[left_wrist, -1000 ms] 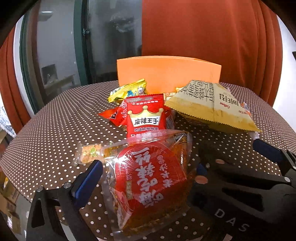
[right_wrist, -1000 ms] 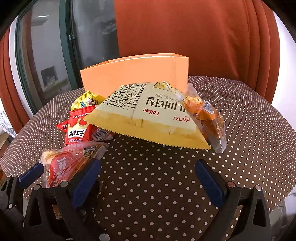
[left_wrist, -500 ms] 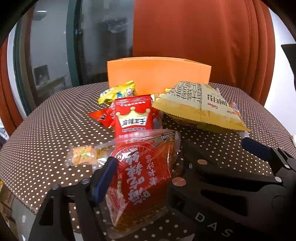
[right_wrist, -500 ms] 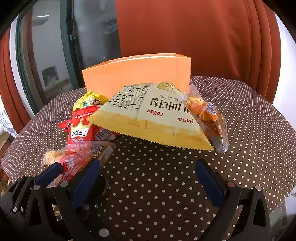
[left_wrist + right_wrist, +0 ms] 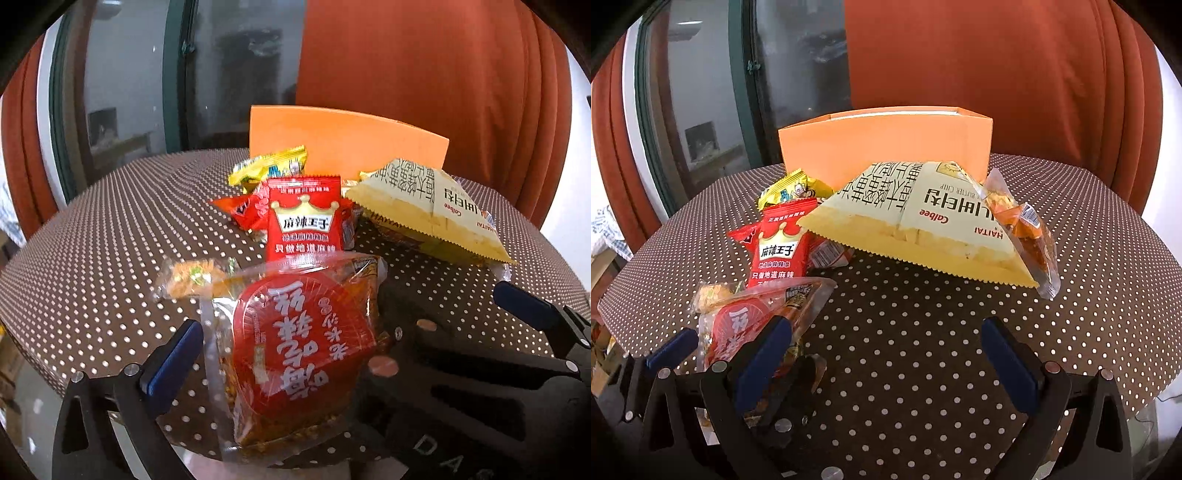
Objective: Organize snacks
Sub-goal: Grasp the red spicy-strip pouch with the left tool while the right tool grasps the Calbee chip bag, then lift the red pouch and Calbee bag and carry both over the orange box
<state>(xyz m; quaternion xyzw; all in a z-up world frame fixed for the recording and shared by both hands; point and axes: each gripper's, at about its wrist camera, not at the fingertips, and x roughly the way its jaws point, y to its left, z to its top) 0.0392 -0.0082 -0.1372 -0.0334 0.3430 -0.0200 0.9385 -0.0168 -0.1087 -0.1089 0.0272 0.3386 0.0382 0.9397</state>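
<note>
The clear packet with the red round label (image 5: 295, 354) lies at the near edge of the surface (image 5: 110, 258), well in front of the orange box (image 5: 343, 144) that stands open-topped at the far side. The packet sits directly between the two fingers of the left gripper (image 5: 280, 354), its long axis running roughly along the line the gripper points, toward the box. The jaws are opening and stand wide; the blue pad (image 5: 173, 358) on one side is clear of the wrapper, and the other finger is hidden behind the packet, so no grip shows. The right gripper (image 5: 886, 354) is spread wide with only bare surface between its pads, just to the right of that packet. Between this packet and the box lie the red crown packet (image 5: 303, 221), a yellow packet (image 5: 269, 168) and the big cream chip bag (image 5: 923, 221). The left hand is plainly the nearer one; I judge the coming move is to close on the packet and carry it over the pile into the box.
</note>
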